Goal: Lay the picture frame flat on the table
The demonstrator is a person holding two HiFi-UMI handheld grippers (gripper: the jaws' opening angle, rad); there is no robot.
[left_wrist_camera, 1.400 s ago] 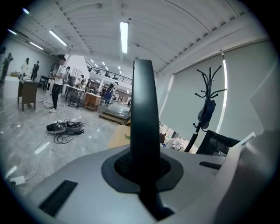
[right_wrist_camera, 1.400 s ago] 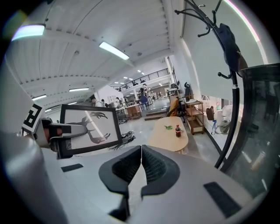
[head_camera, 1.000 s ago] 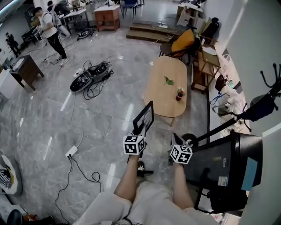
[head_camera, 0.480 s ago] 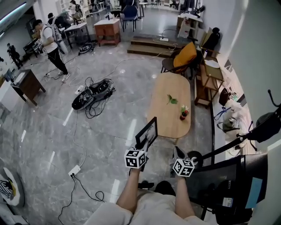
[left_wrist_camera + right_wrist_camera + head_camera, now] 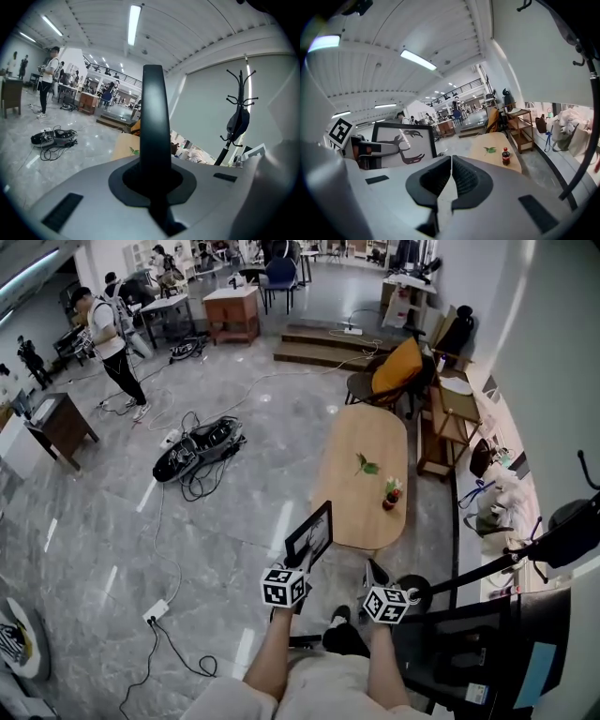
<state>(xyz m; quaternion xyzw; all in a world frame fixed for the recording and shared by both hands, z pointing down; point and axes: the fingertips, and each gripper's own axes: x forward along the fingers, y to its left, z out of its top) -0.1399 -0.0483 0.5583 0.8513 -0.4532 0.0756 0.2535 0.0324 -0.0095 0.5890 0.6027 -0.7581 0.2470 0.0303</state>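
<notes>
The black picture frame (image 5: 310,534) stands upright over the floor, just short of the near end of the oval wooden table (image 5: 364,432). My left gripper (image 5: 298,562) is shut on its lower edge. The left gripper view shows the frame (image 5: 154,112) edge-on between the jaws. A little right of it my right gripper (image 5: 375,571) hangs shut with nothing in it. From the right gripper view I see the frame's picture side (image 5: 405,143), a dark figure on white, and the table (image 5: 493,144) beyond.
A green sprig (image 5: 365,465) and a small bottle (image 5: 388,493) are on the table. A chair with an orange cushion (image 5: 396,364) and a wooden shelf (image 5: 448,418) stand past it. Cables and a black bag (image 5: 197,446) lie on the floor at left. Dark equipment (image 5: 487,652) is close on my right.
The person has stepped toward the table, so its near end now lies closer to both grippers. The frame stays upright in the left gripper; the right gripper stays shut.
</notes>
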